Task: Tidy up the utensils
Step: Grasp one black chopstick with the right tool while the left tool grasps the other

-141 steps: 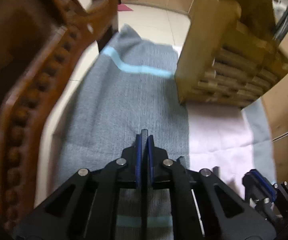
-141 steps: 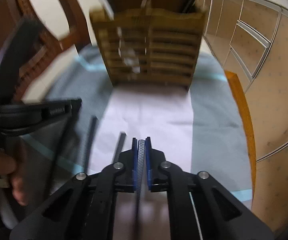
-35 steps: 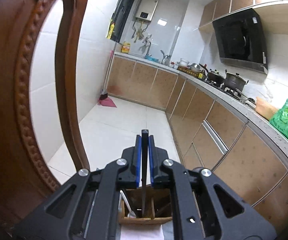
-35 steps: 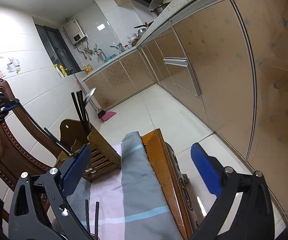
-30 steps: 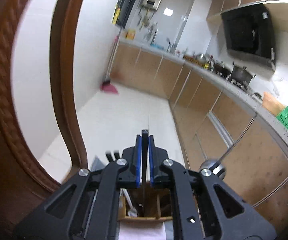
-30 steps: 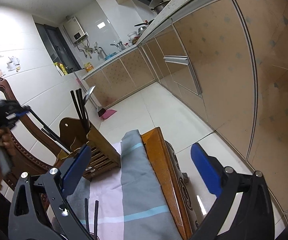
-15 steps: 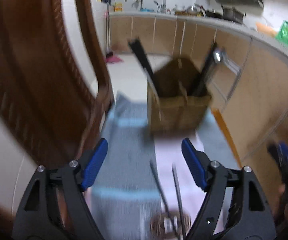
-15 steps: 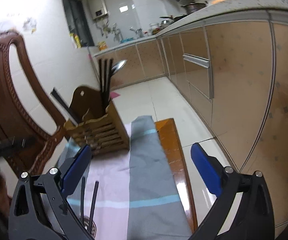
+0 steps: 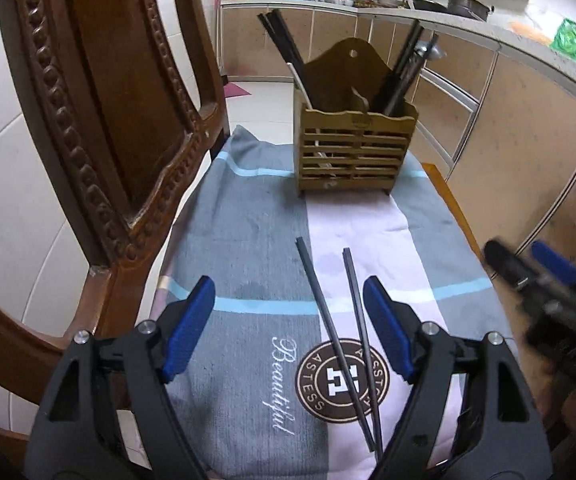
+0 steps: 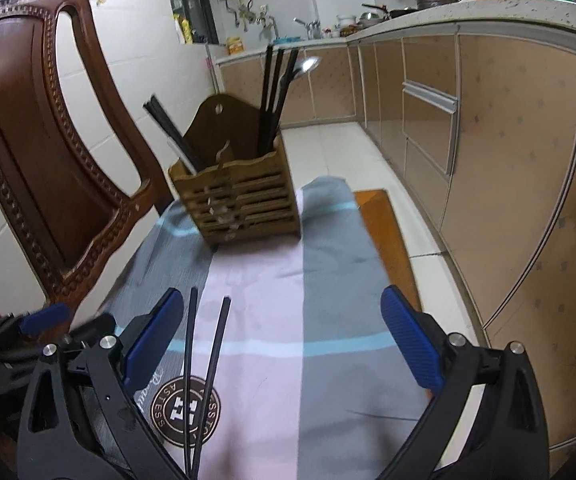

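A slatted wooden utensil holder (image 9: pixel 353 154) (image 10: pixel 240 204) stands at the far end of the towel, with several black chopsticks (image 10: pixel 274 96) and a metal spoon (image 10: pixel 307 65) upright in it. Two black chopsticks (image 9: pixel 343 332) (image 10: pixel 202 380) lie loose on the towel's pink band, over a round brown logo. My left gripper (image 9: pixel 288 328) is open and empty just above their near ends. My right gripper (image 10: pixel 280 344) is open and empty to their right; it shows blurred in the left wrist view (image 9: pixel 543 280).
A grey and pink towel (image 9: pixel 248 240) (image 10: pixel 327 280) covers a wooden chair seat. The carved chair back (image 9: pixel 108 100) (image 10: pixel 28 140) rises on the left. Kitchen cabinets (image 10: pixel 487 160) and tiled floor lie to the right, beyond the seat edge (image 10: pixel 387 232).
My left gripper let go of the chopstick it held over the holder, opened, and drew back low over the towel. My right gripper opened earlier and has tilted down toward the towel.
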`<state>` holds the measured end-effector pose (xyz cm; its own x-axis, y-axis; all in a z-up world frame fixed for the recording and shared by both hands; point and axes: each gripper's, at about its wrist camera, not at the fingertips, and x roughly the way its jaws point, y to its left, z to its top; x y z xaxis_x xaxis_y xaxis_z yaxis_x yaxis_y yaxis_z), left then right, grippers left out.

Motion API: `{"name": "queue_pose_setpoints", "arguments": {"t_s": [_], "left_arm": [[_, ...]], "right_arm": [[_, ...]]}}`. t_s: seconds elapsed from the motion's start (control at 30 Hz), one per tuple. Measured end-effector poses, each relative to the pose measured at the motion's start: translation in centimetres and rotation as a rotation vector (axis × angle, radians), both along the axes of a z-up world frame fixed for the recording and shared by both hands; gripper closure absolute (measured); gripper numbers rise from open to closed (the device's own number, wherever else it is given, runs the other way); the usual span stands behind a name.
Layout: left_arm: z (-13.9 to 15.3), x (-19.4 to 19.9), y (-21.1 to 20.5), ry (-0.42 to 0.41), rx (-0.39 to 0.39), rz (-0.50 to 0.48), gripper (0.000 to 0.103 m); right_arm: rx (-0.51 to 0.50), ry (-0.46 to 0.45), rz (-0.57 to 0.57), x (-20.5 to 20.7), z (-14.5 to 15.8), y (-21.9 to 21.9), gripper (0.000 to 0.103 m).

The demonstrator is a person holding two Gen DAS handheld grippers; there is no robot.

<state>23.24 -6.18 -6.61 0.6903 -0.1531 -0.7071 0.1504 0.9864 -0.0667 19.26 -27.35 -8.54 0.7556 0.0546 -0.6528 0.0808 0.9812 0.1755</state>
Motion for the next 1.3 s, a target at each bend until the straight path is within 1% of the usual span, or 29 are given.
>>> {"name": "queue_pose_setpoints", "arguments": {"t_s": [0.03, 0.1, 0.17, 0.23, 0.3, 0.37, 0.4, 0.53, 0.63, 0.67, 0.7, 0.73, 0.77, 0.87, 0.93, 0.97, 1.03, 1.13, 1.23, 1.3], "left_arm": [[0.2, 0.2, 0.2, -0.004, 0.002, 0.002, 0.027], [0.4, 0.6, 0.6, -0.006, 0.001, 0.007, 0.027], [0.3, 0.9, 1.3, -0.002, -0.008, 0.017, 0.029], [0.2, 1.4, 1.7, 0.0, -0.013, 0.027, 0.03], [-0.1, 1.9, 2.3, 0.007, -0.013, 0.042, 0.031], [-0.6, 2.5, 2.8, 0.025, -0.022, 0.052, 0.032], [-0.7, 2.7, 2.9, 0.031, -0.023, 0.052, 0.032], [-1.2, 3.3, 3.4, 0.048, -0.024, 0.056, 0.032], [-1.5, 3.6, 3.8, 0.06, -0.028, 0.065, 0.032], [-1.6, 3.7, 3.8, 0.064, -0.03, 0.066, 0.032], [-1.7, 3.7, 3.9, 0.068, -0.031, 0.068, 0.032], [-1.9, 3.8, 3.9, 0.073, -0.03, 0.073, 0.032], [-2.1, 3.9, 3.9, 0.078, -0.027, 0.076, 0.032], [-2.5, 4.2, 3.5, 0.093, -0.022, 0.082, 0.032], [-2.8, 4.5, 3.1, 0.105, -0.024, 0.079, 0.032], [-3.0, 4.7, 2.7, 0.111, -0.024, 0.075, 0.034], [-3.5, 5.4, 1.8, 0.138, -0.029, 0.052, 0.034], [-4.6, 7.2, 0.4, 0.192, -0.032, 0.038, 0.034], [-5.9, 8.9, -1.0, 0.257, -0.044, 0.024, 0.039], [-6.9, 10.3, -2.1, 0.298, -0.036, 0.026, 0.041]], "right_arm": [[-0.01, 0.019, 0.007, 0.5, -0.6, 0.5, 0.016], [-0.016, 0.072, 0.032, 1.8, -1.9, 1.4, 0.031], [-0.017, 0.13, 0.056, 3.6, -3.2, 2.6, 0.038], [-0.045, 0.187, 0.091, 5.8, -4.7, 4.3, 0.045], [-0.07, 0.237, 0.125, 7.4, -6.1, 6.0, 0.057], [-0.076, 0.278, 0.144, 8.6, -7.4, 7.0, 0.062], [-0.076, 0.291, 0.145, 9.0, -7.9, 7.4, 0.063], [-0.076, 0.327, 0.154, 10.4, -9.3, 8.8, 0.063], [-0.112, 0.328, 0.152, 11.1, -9.7, 9.8, 0.064], [-0.13, 0.329, 0.147, 11.3, -9.7, 10.1, 0.068], [-0.151, 0.333, 0.138, 11.5, -9.7, 10.3, 0.079], [-0.174, 0.337, 0.136, 11.6, -9.7, 10.5, 0.088], [-0.161, 0.343, 0.142, 11.7, -9.7, 10.4, 0.094], [-0.146, 0.35, 0.146, 11.6, -9.6, 10.1, 0.094], [-0.116, 0.333, 0.15, 11.6, -9.1, 9.7, 0.095], [-0.105, 0.318, 0.154, 11.3, -8.5, 9.3, 0.095], [-0.057, 0.283, 0.163, 10.6, -6.8, 8.0, 0.095], [0.0, 0.239, 0.158, 9.9, -4.8, 5.6, 0.095], [0.057, 0.212, 0.135, 9.2, -3.3, 2.5, 0.096], [0.089, 0.2, 0.12, 9.0, -2.7, 0.8, 0.096]]}}
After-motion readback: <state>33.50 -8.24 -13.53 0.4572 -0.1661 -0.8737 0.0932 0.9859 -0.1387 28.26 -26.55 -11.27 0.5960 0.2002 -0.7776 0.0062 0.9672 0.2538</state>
